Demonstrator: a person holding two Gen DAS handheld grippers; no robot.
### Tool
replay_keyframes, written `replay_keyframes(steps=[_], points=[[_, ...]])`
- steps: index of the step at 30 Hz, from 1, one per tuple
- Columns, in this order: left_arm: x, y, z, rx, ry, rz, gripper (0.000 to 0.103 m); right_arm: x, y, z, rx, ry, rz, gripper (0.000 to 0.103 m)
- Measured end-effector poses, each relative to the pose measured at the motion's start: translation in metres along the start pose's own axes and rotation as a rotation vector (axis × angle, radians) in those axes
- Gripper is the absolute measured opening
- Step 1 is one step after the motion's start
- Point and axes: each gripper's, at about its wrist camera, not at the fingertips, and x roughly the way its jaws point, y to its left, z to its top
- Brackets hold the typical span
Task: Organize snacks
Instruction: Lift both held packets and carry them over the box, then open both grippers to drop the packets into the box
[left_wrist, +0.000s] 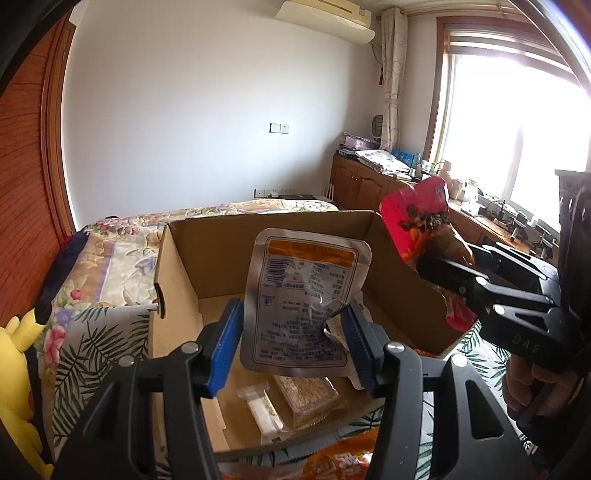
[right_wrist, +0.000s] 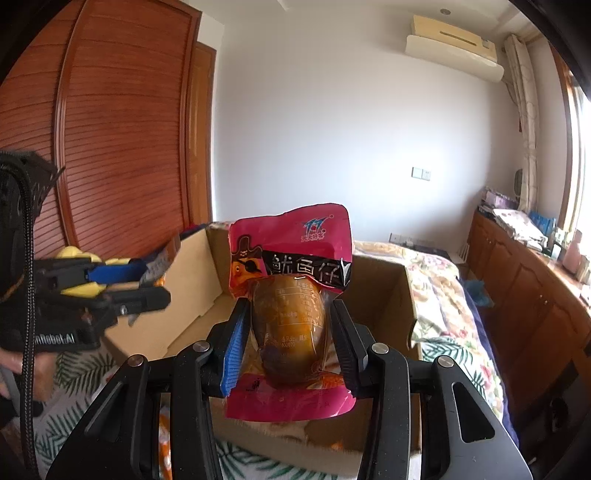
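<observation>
- While both grippers hung over it, the bed (left_wrist: 110, 258), covered in a quilt of pink flowers and green palm fronds, took up the lower part of each view.
- On that quilt sat an open cardboard box (left_wrist: 192, 266), plain brown, its flaps cut down and its far wall standing upright; in the right wrist view the same box (right_wrist: 384, 291) lay directly behind the held packet.
- On the box floor lay a flat clear-wrapped brown snack bar (left_wrist: 306, 400) and, touching its left side, a smaller clear packet (left_wrist: 264, 413) with pale contents.
- An orange snack bag (left_wrist: 332, 461) showed at the bottom edge of the left wrist view, outside the near side of the box.
- Between its blue pads the left gripper (left_wrist: 291, 336) pinched a silver foil pouch (left_wrist: 306, 295) by its lower sides; the pouch stood upright above the box interior, its back panel facing the camera with an orange band at the top and small printed text, the foil creased near the right pad.
- Held the same way, the right gripper (right_wrist: 288, 343) clamped a pink packet (right_wrist: 291, 306) by both sides, over the near edge of the box; it carried a cartoon pirate, a black strip with white characters, and a clear window showing a rounded brown snack.
- From the left wrist view that pink packet (left_wrist: 413, 218) rose above the box's right wall.
</observation>
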Motion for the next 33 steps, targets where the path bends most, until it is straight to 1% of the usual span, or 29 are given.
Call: replay_keyframes(steps=[3, 11, 17, 22, 23, 29, 33], points=[[0.008, 0.000, -0.002, 0.001, 0.014, 0.003, 0.054, 0.014, -0.006, 0.002, 0.013, 0.019, 0.004, 0.044], [0.023, -0.005, -0.006, 0.017, 0.052, 0.026, 0.055, 0.035, -0.012, -0.012, 0.043, 0.092, 0.006, 0.044], [0.030, -0.008, -0.009, 0.022, 0.078, 0.029, 0.056, 0.043, -0.008, -0.020, 0.035, 0.139, 0.002, 0.044], [0.034, -0.011, -0.009, 0.026, 0.096, 0.032, 0.058, 0.047, -0.001, -0.020, 0.038, 0.167, 0.008, 0.044], [0.035, -0.012, -0.009, 0.027, 0.098, 0.032, 0.058, 0.050, -0.009, -0.019, 0.039, 0.171, 0.010, 0.044], [0.034, -0.012, -0.012, 0.018, 0.096, 0.032, 0.058, 0.049, -0.014, -0.019, 0.048, 0.180, 0.020, 0.044], [0.035, -0.008, -0.013, 0.009, 0.096, 0.029, 0.060, 0.052, -0.016, -0.019, 0.066, 0.192, 0.035, 0.045]])
